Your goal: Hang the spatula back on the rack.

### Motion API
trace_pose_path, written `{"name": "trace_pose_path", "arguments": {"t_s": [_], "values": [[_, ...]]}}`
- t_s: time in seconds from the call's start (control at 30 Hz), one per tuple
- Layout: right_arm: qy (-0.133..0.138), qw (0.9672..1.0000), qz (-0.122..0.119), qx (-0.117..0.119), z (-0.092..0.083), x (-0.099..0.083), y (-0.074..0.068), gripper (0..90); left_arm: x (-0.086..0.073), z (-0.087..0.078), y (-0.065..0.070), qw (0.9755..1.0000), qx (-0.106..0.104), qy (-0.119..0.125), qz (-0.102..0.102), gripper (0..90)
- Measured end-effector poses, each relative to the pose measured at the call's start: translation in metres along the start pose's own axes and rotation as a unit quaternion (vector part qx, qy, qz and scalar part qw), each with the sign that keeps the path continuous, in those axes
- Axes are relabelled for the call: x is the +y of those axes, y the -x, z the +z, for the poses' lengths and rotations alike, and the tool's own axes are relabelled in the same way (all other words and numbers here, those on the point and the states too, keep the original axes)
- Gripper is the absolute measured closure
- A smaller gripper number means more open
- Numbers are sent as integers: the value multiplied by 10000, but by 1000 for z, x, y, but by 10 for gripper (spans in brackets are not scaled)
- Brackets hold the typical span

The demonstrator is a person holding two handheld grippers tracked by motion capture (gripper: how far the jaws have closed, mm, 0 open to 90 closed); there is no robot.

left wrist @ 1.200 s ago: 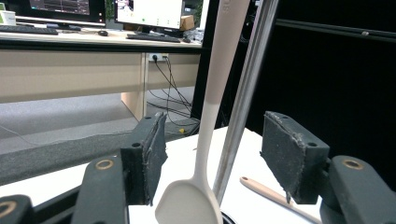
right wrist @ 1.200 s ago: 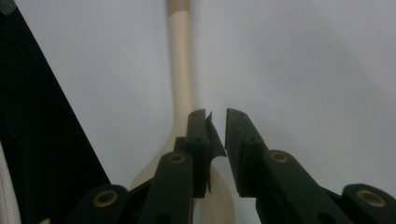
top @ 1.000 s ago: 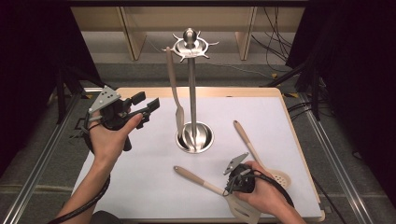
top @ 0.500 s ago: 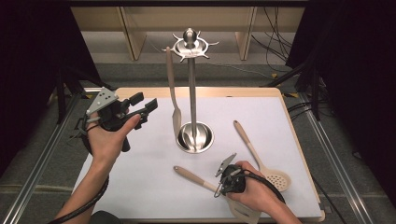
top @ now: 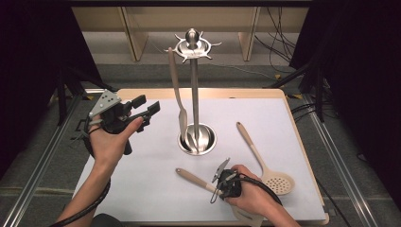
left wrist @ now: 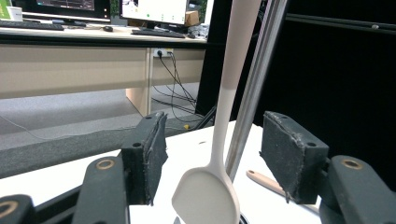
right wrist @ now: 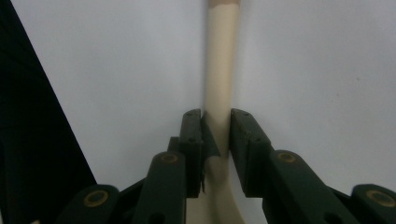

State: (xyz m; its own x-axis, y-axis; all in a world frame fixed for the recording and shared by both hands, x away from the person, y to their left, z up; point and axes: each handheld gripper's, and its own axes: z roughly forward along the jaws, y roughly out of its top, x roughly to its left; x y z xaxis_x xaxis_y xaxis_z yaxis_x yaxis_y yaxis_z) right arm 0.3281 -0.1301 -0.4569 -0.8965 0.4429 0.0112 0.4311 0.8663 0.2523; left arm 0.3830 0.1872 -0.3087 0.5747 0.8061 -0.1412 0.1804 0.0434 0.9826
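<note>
A steel utensil stand (top: 194, 94) rises from its round base mid-table, and a cream spatula (top: 182, 116) hangs from its top ring. A second cream spatula (top: 191, 177) with a wooden handle lies flat at the front. My right gripper (top: 216, 188) is down over it. In the right gripper view its jaws have just been opening, and the pads now lie against both sides of the cream neck (right wrist: 219, 70), right gripper (right wrist: 216, 140) shut on it. My left gripper (top: 149, 105) hovers left of the stand, open and empty. Beyond the left gripper (left wrist: 212, 158) are the hanging spatula (left wrist: 208, 196) and the pole (left wrist: 252, 93).
A slotted spoon (top: 279, 182) with a wooden handle lies at the right front of the white table (top: 142, 189), its handle (left wrist: 266, 182) angled toward the stand. Dark curtains flank both sides. Wooden table legs and cables stand beyond the far edge.
My right hand has shifted left along the lying spatula and sunk onto its neck. The left hand and the hanging spatula have stayed put.
</note>
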Motion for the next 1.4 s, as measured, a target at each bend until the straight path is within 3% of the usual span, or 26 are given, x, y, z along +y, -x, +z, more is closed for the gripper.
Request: {"name": "trace_pose_path", "arguments": {"t_s": [0.13, 0.23, 0.53, 0.67, 0.7, 0.73, 0.8, 0.9, 1.07, 1.1, 1.17, 1.2, 1.23, 1.3, 1.37, 1.4], "values": [[-81, 10000, -32, -5, 0, 3, 0, 773, -1, 1, 0, 10000, -9, -30, 12, 396], [-95, 9999, 125, 28, 0, 3, 1, 783, -2, 2, 0, 10000, -11, -57, 27, 397], [-252, 9995, 193, -40, 0, 7, -1, 780, -4, 3, 0, 10000, -18, -89, 12, 397], [-304, 9987, 419, -19, 1, 10, -2, 721, -5, 3, -1, 9999, -24, -97, 22, 397], [-307, 9992, 241, 21, 2, 11, 0, 721, -5, 3, -1, 9999, -22, -96, 19, 397], [-303, 9991, 312, -6, 2, 11, -1, 721, -5, 3, -1, 9999, -23, -99, 22, 397], [-359, 9991, 206, -39, 2, 13, -1, 721, -5, 3, -1, 9999, -26, -107, 15, 397], [-499, 9981, 362, -63, 2, 16, -3, 731, -6, 4, -2, 9999, -34, -97, 0, 397], [-514, 9979, 368, -146, 3, 18, -5, 778, -9, 5, -3, 9999, -49, -132, -8, 397], [-511, 9983, 236, -147, 3, 18, -4, 781, -9, 5, -2, 9999, -52, -136, -8, 397], [-543, 9982, 213, -140, 4, 19, -4, 783, -10, 6, -2, 9999, -67, -142, 11, 397], [-522, 9982, -94, -274, 5, 18, 0, 786, -10, 6, -3, 9999, -87, -145, 36, 398], [-520, 9984, 189, -128, 4, 19, -4, 788, -10, 5, -3, 9998, -87, -152, 27, 399], [-493, 9984, 253, -114, 3, 18, -4, 789, -11, 5, -3, 9998, -85, -155, 30, 399], [-313, 9994, 121, -45, 2, 13, 0, 791, -11, 5, -4, 9998, -92, -156, 48, 400], [-281, 9993, 248, -58, 2, 12, -2, 791, -12, 5, -5, 9998, -79, -161, 18, 401]]}}
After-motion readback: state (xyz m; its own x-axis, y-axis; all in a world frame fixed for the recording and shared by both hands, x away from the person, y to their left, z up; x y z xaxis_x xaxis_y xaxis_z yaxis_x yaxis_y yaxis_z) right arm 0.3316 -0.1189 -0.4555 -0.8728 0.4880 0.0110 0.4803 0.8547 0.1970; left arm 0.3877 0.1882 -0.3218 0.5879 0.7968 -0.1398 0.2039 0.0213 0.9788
